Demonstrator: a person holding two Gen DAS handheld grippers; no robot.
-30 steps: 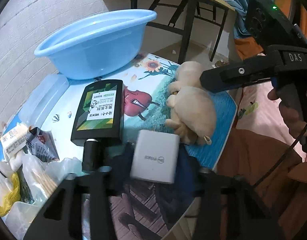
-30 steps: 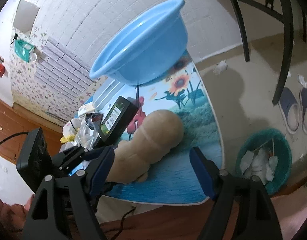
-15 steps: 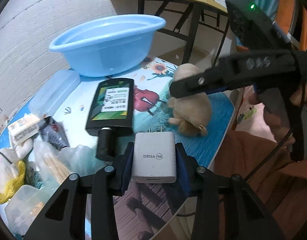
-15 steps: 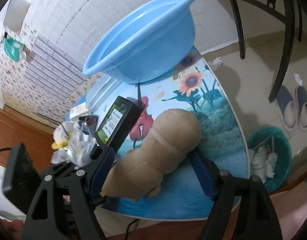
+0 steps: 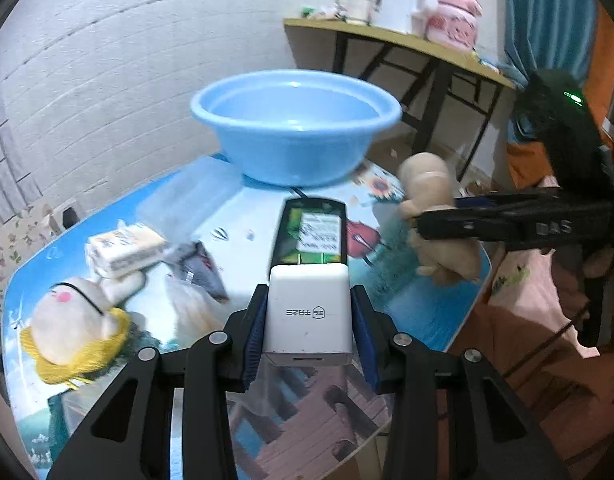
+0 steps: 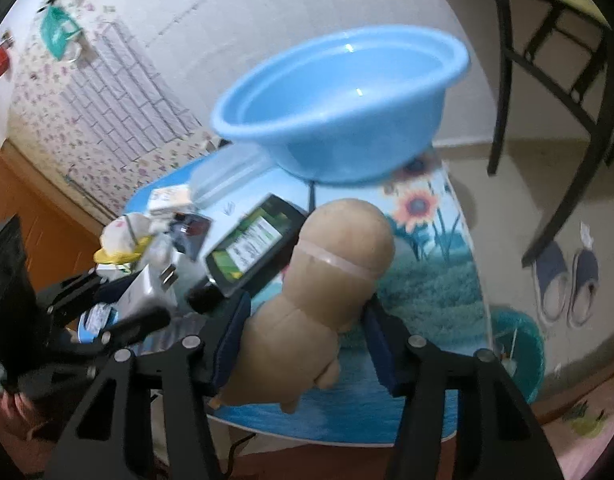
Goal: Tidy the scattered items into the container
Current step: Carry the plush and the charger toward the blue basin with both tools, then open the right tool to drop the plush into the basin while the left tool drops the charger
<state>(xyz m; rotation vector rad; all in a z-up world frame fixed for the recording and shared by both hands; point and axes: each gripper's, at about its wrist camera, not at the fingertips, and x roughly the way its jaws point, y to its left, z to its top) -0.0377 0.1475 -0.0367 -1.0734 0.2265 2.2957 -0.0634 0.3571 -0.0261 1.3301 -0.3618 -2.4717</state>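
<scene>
Left gripper (image 5: 309, 320) clamps white charger (image 5: 309, 312) – prongs pointing far; right gripper (image 6: 303, 344) closing on tan plush (image 6: 319, 292) – long axis toward blue basin (image 6: 339, 108)

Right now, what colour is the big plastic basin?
Light blue basin, clearest in the left wrist view.

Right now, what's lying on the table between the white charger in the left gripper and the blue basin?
In the left wrist view, the black bottle with the green label lies flat between the white charger and the blue basin.

Table (image 5: 439, 320) items (image 5: 195, 264) — blurred, unreadable
</scene>
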